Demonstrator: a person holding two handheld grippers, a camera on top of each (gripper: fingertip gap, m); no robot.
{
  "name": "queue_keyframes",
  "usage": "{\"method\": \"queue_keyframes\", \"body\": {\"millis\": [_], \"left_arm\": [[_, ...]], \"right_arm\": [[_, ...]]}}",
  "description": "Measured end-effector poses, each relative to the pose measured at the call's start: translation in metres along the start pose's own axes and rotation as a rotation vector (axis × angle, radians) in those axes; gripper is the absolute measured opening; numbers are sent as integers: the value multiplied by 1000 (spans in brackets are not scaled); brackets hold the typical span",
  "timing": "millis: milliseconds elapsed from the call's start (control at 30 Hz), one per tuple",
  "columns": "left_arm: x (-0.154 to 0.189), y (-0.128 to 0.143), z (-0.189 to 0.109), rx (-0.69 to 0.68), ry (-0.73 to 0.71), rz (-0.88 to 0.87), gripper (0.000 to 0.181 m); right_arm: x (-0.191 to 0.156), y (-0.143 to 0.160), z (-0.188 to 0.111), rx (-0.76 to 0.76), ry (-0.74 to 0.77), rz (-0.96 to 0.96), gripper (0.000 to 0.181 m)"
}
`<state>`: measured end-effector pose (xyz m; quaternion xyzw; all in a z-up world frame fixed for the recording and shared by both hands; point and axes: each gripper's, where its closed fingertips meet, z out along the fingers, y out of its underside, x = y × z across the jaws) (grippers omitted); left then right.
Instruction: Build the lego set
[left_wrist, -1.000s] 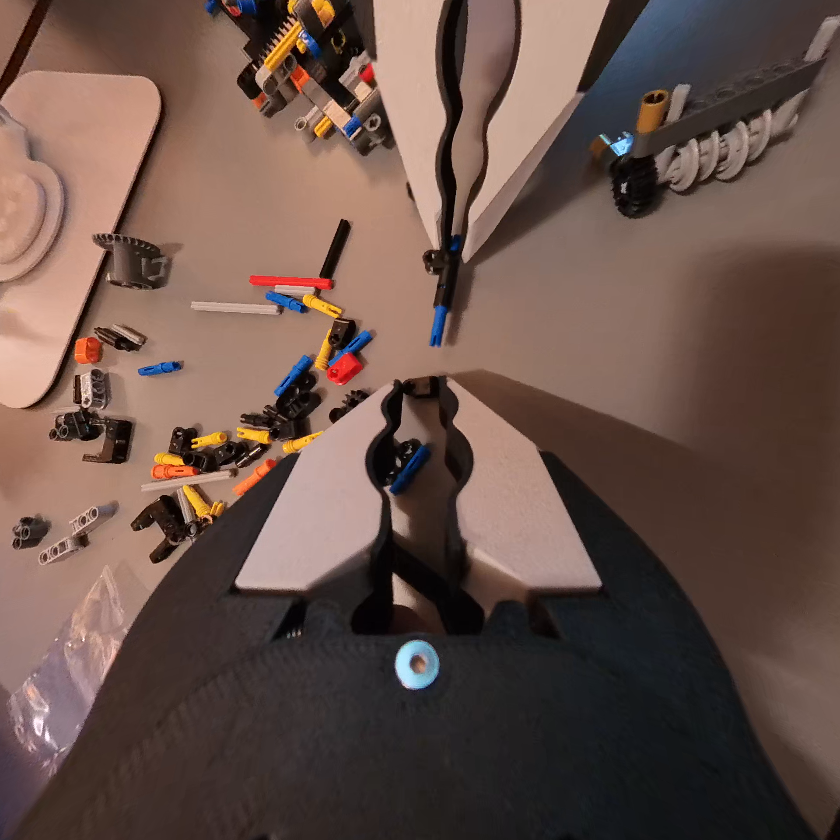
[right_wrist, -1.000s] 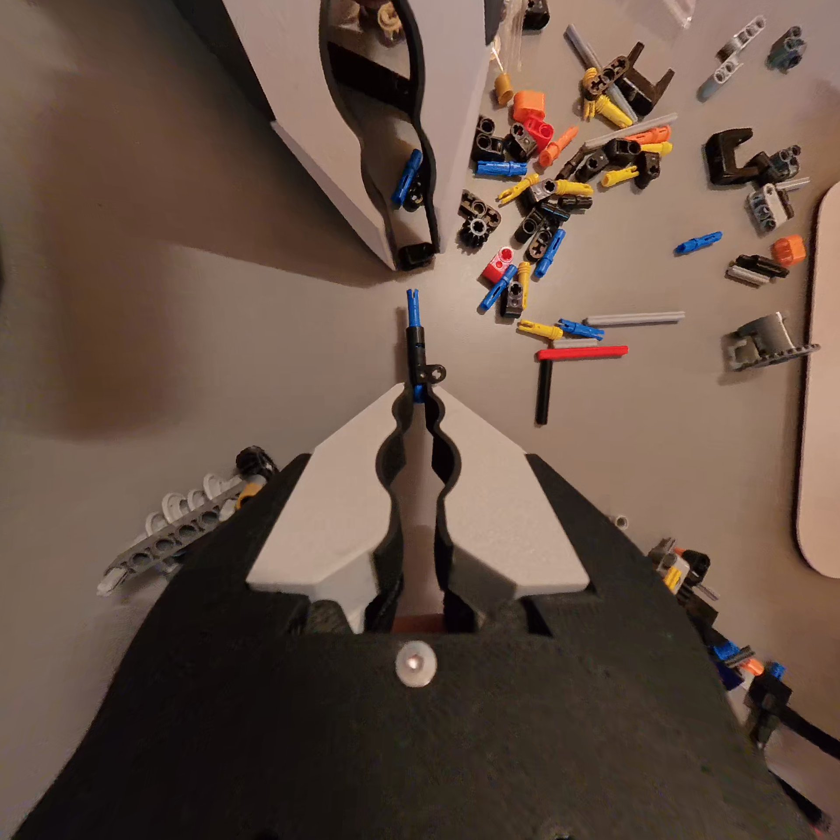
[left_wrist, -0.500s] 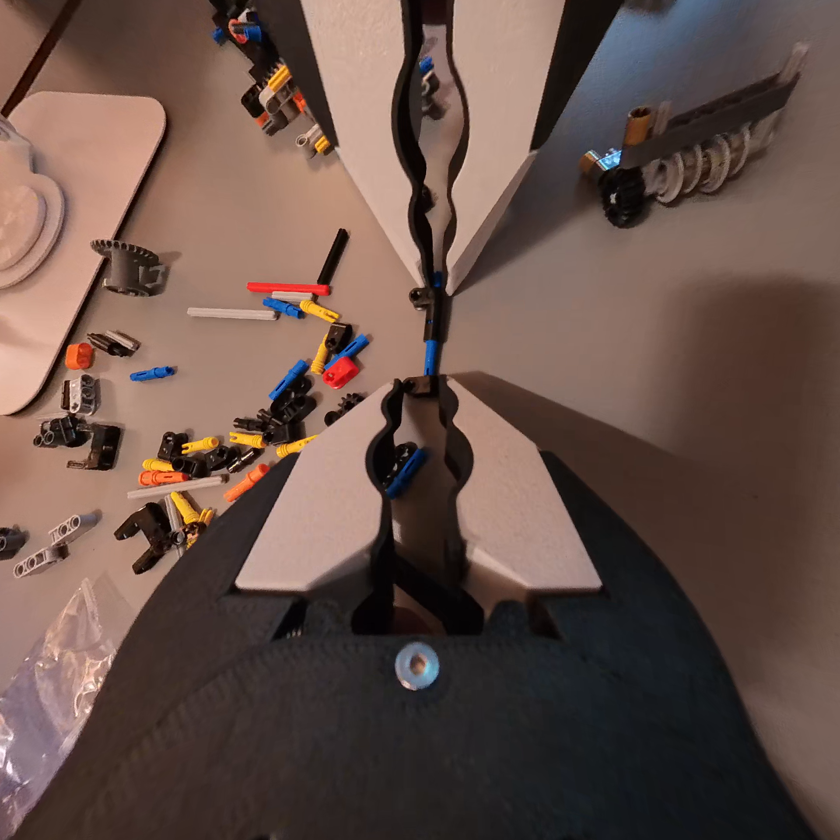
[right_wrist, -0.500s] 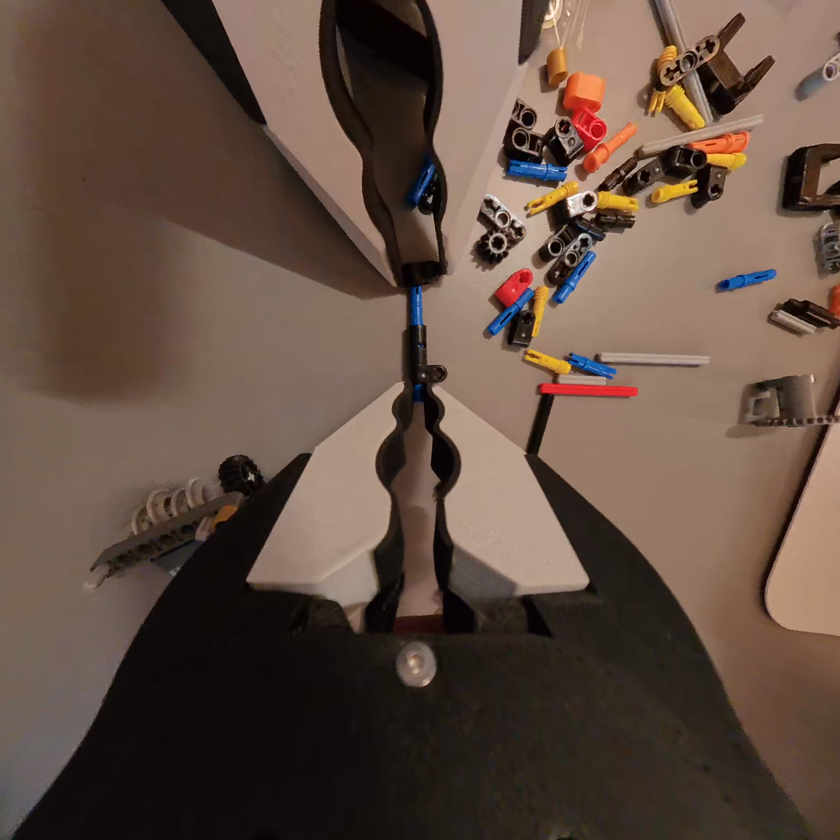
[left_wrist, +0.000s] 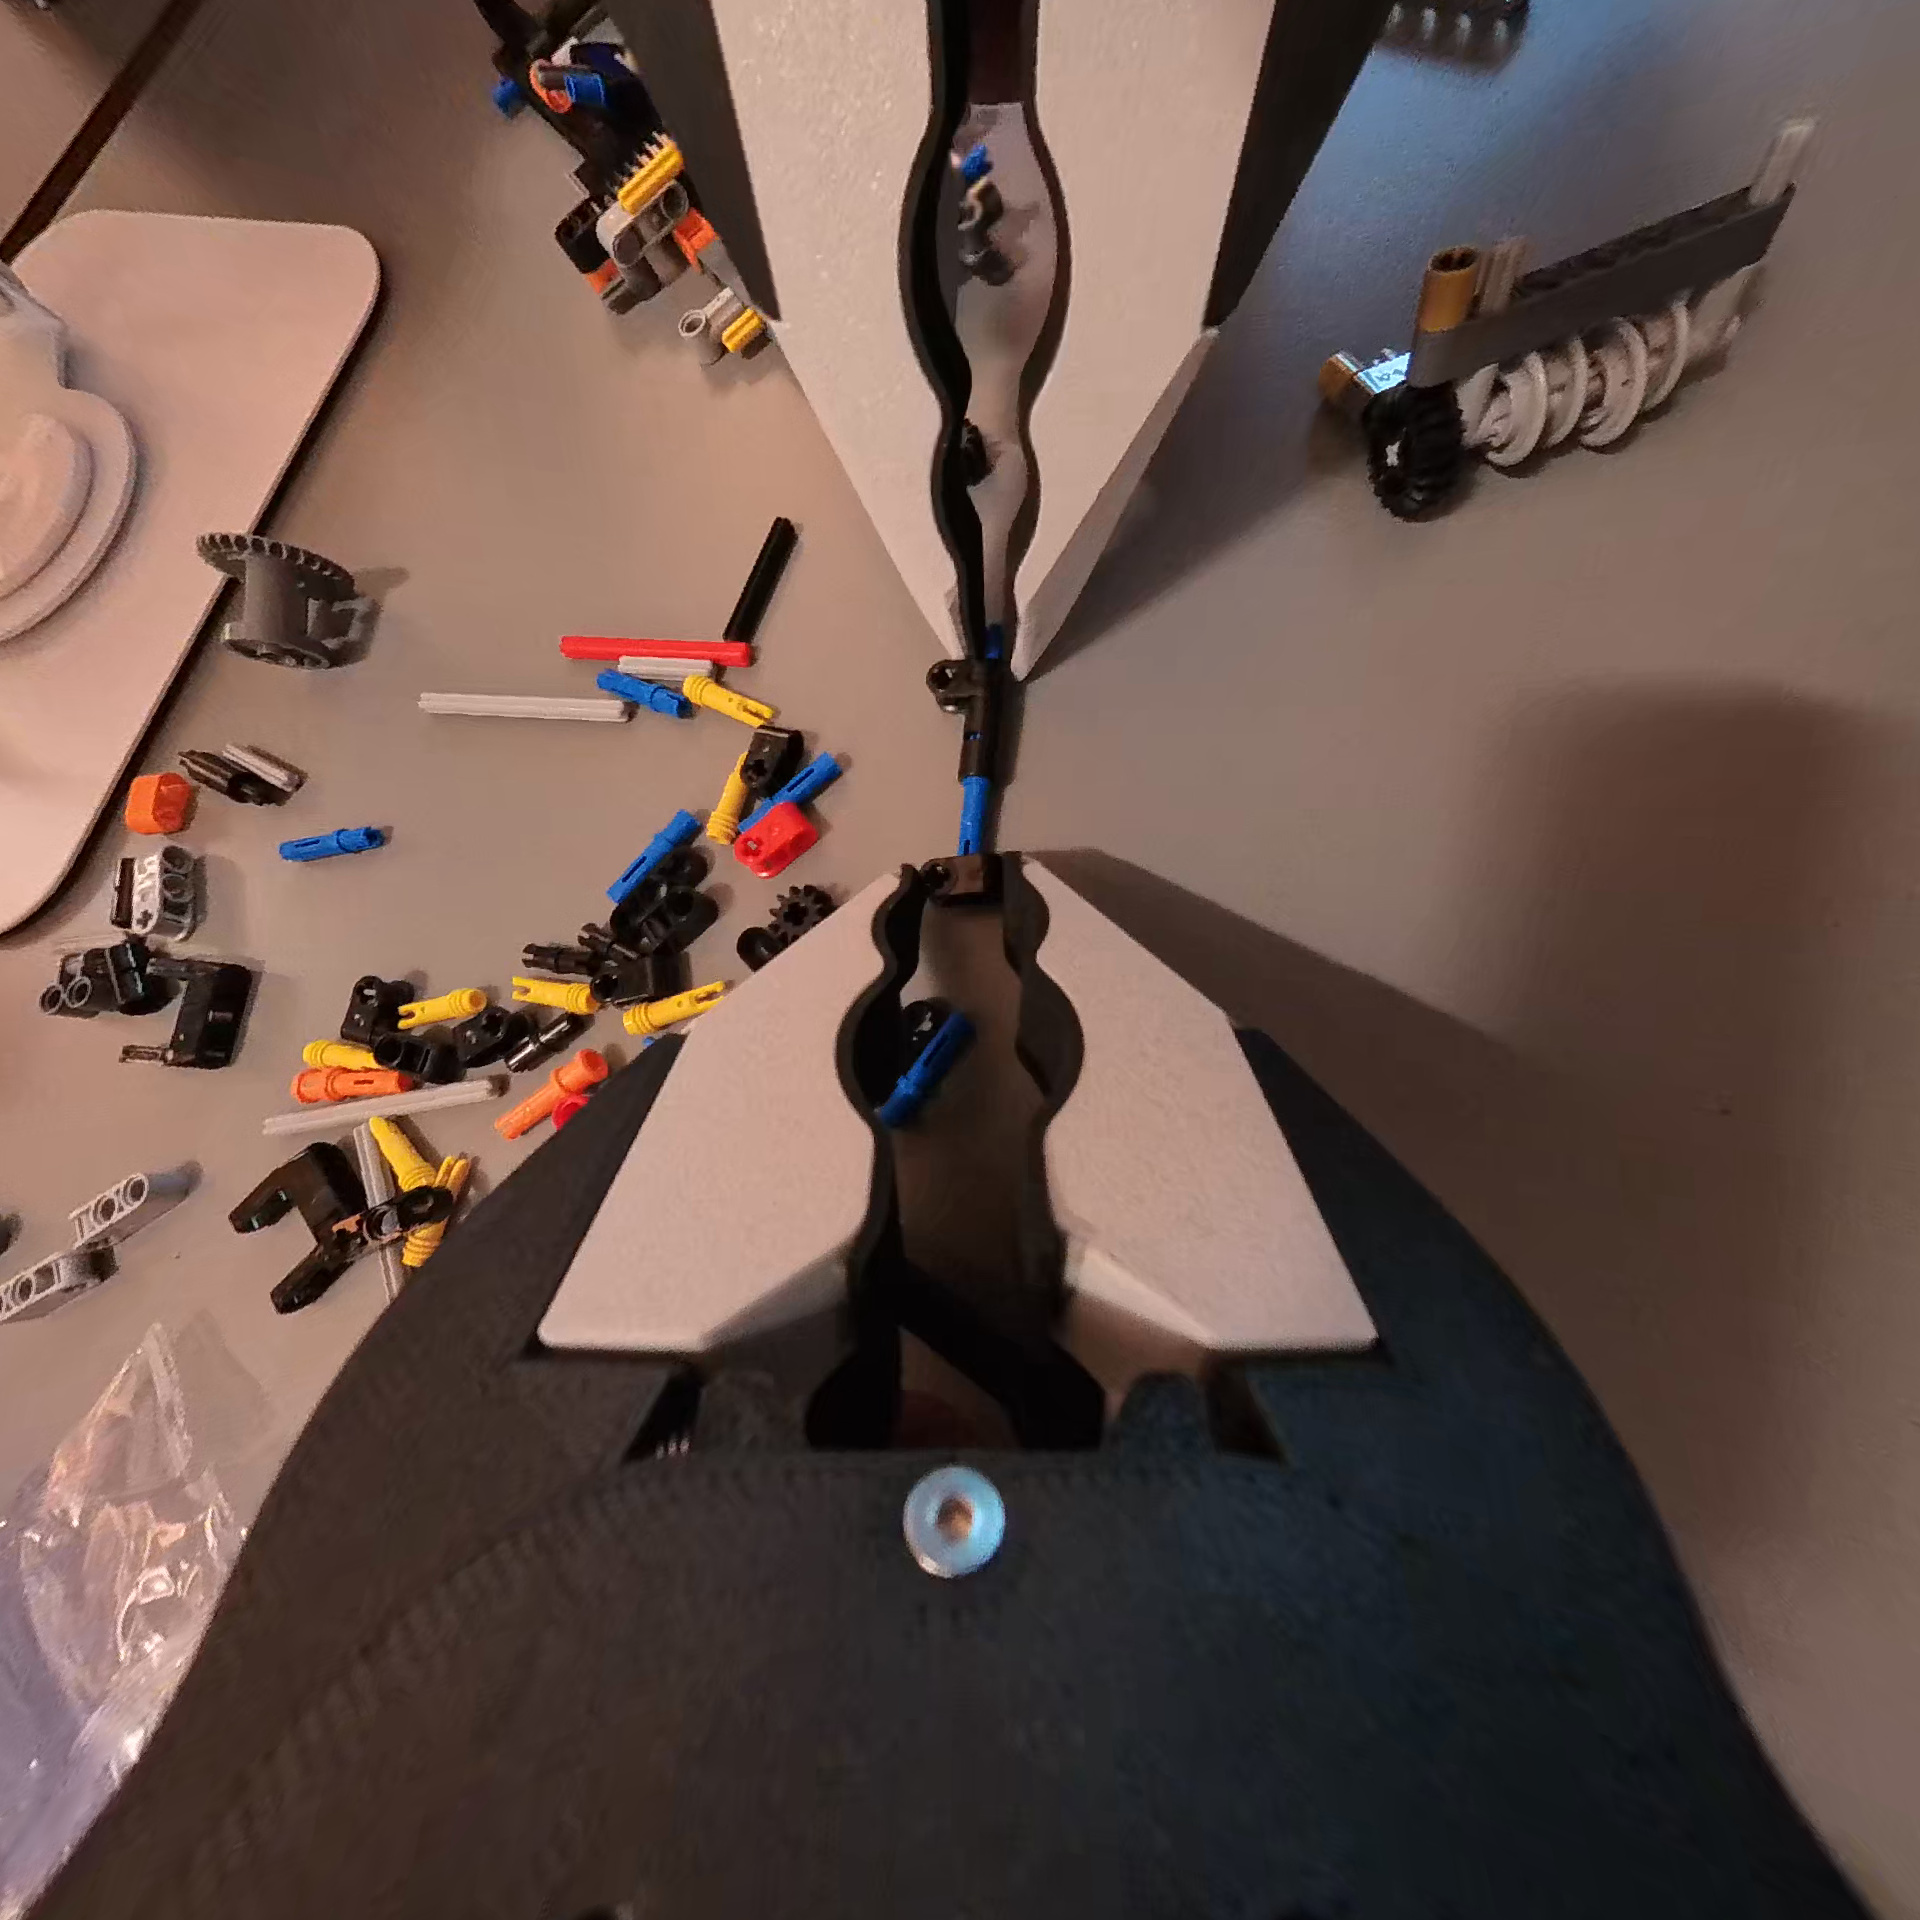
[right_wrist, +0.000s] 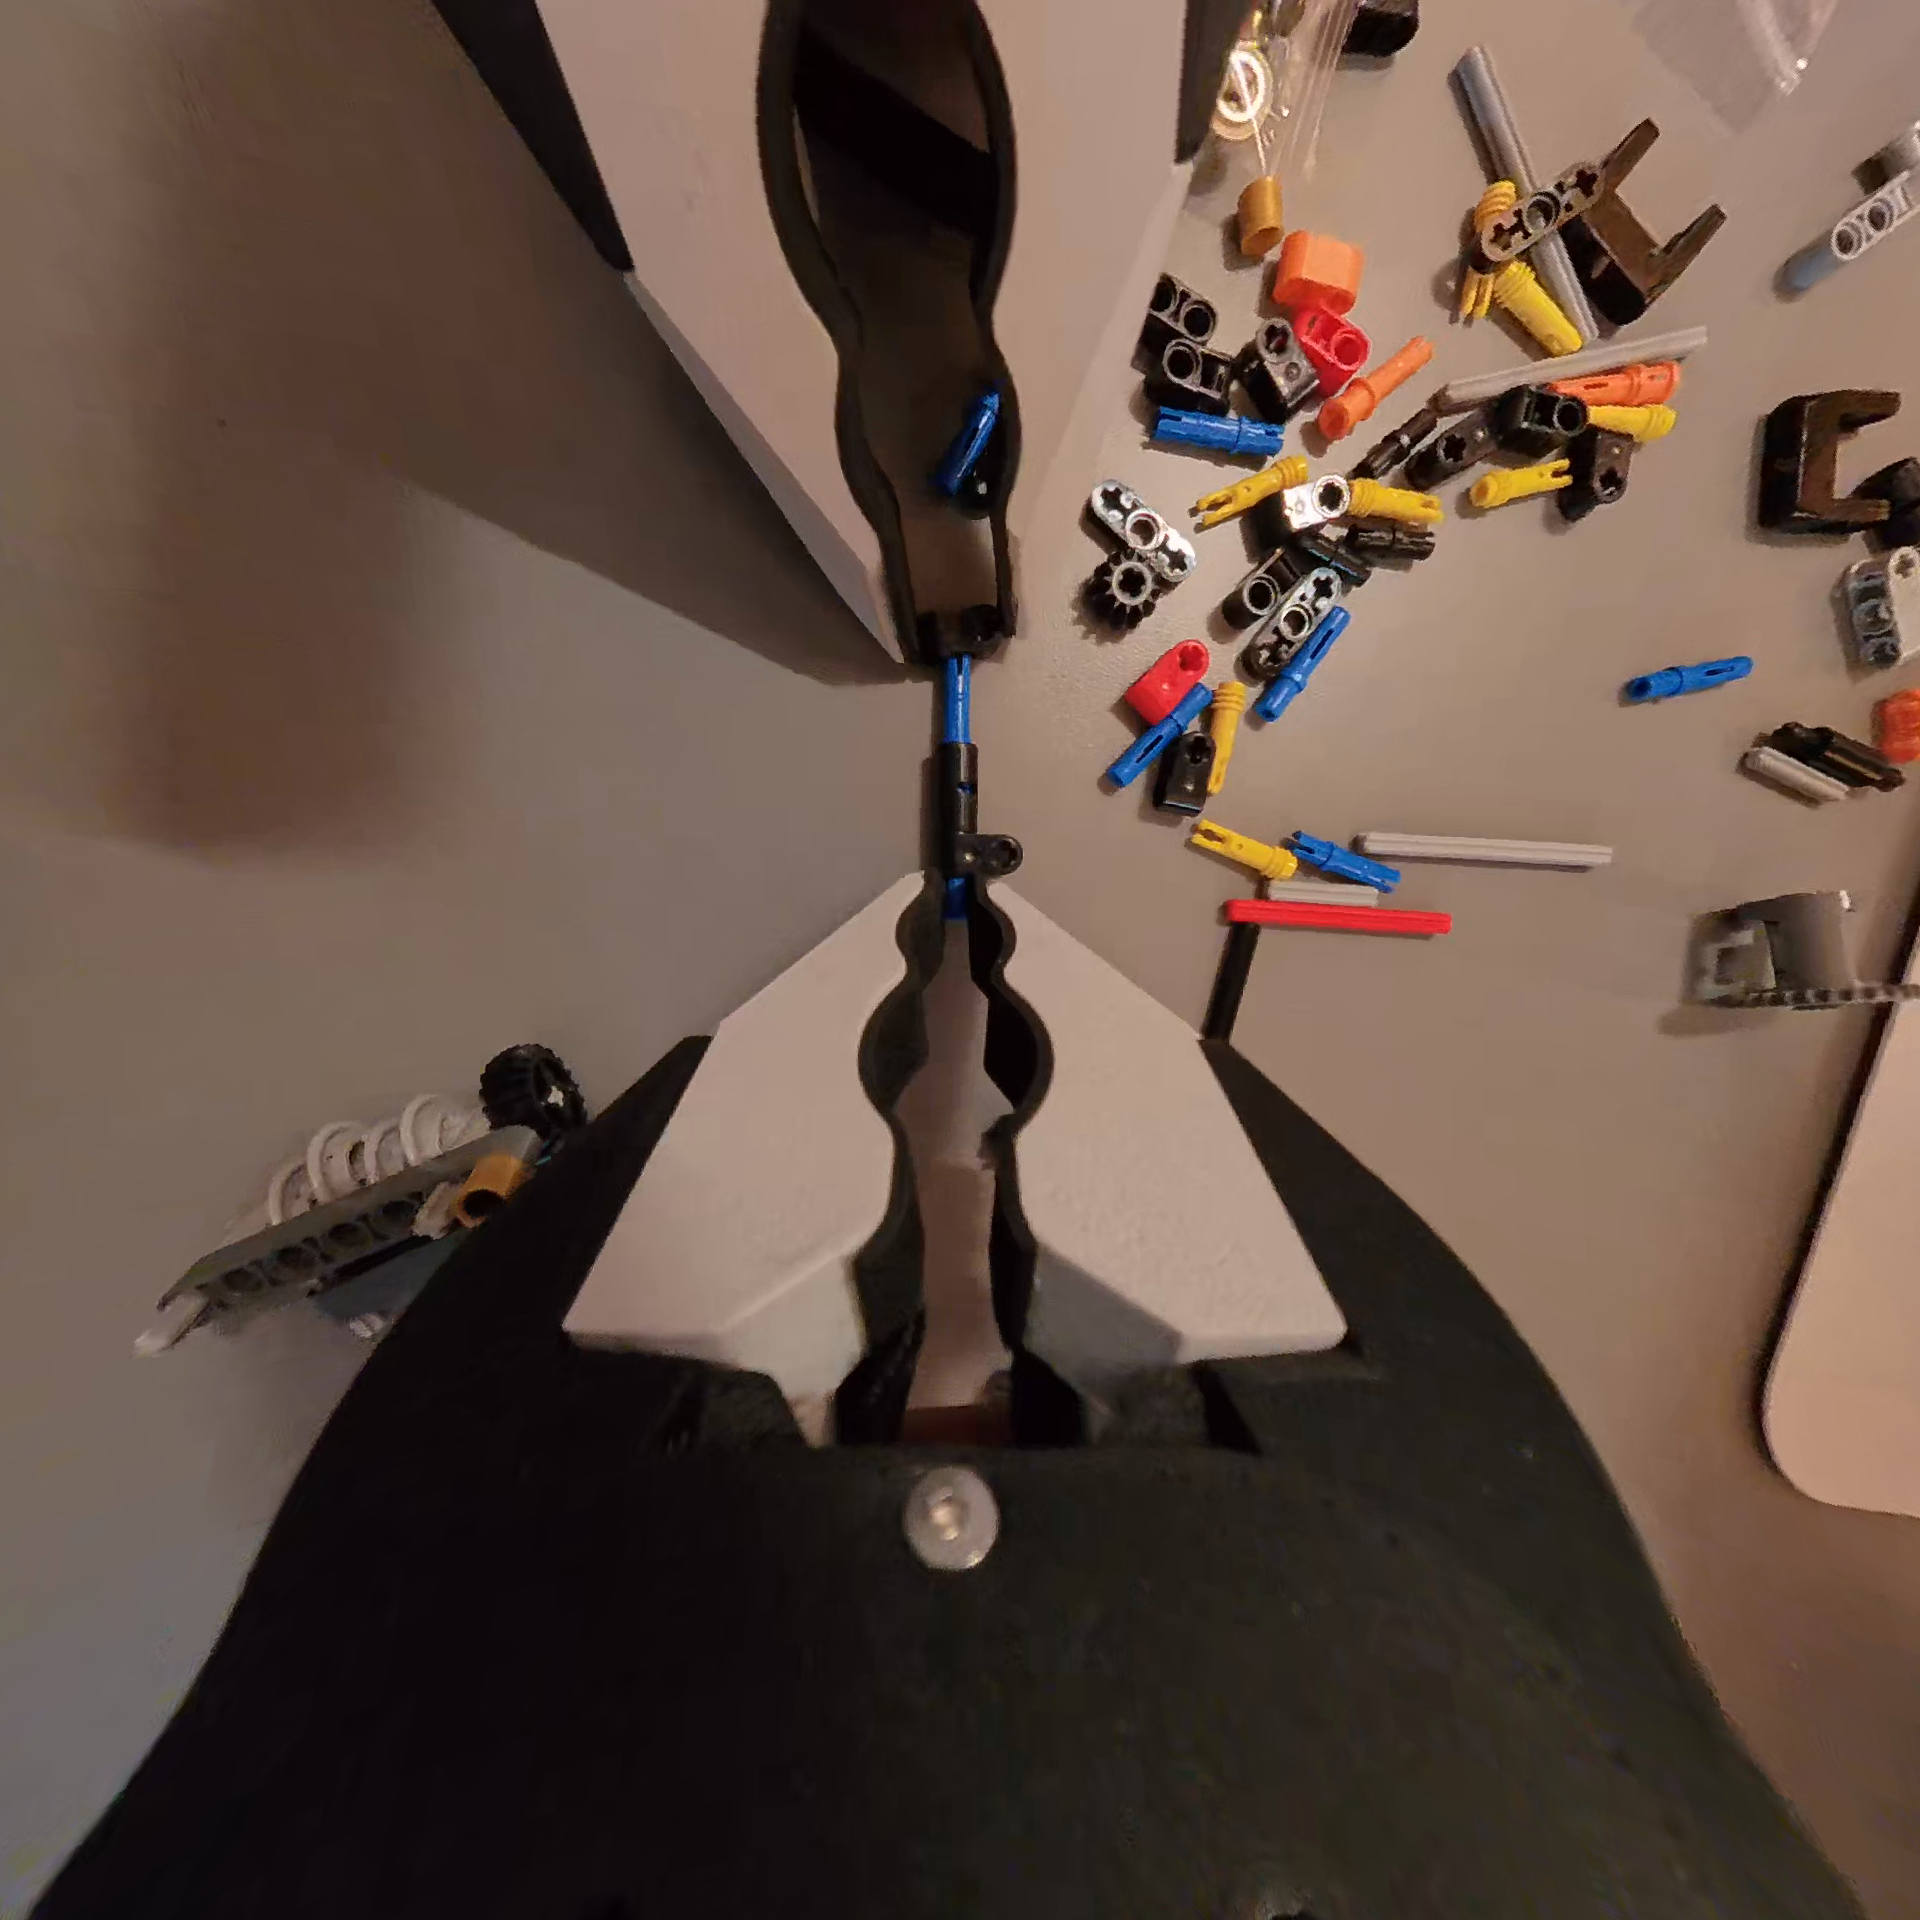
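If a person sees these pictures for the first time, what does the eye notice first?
First, the two grippers meeting tip to tip at the centre: the right gripper holds a blue pin with a black connector, whose tip meets the black piece in the left gripper. Next, the colourful loose pieces scattered on the grey table.

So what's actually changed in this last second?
The two grippers closed the gap: the right gripper carried its blue pin with the black connector forward until the tip met the small black piece pinched by the left gripper. Both grips stayed shut; the loose pieces lay untouched.
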<state>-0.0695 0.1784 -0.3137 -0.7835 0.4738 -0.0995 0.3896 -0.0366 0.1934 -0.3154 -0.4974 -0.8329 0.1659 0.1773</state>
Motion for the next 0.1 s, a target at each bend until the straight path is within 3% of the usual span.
{"method": "queue_keyframes", "body": {"millis": [100], "left_arm": [[0, 0, 0, 0, 4, -3, 14]], "right_arm": [[0, 0, 0, 3, -3, -20, 1]]}}
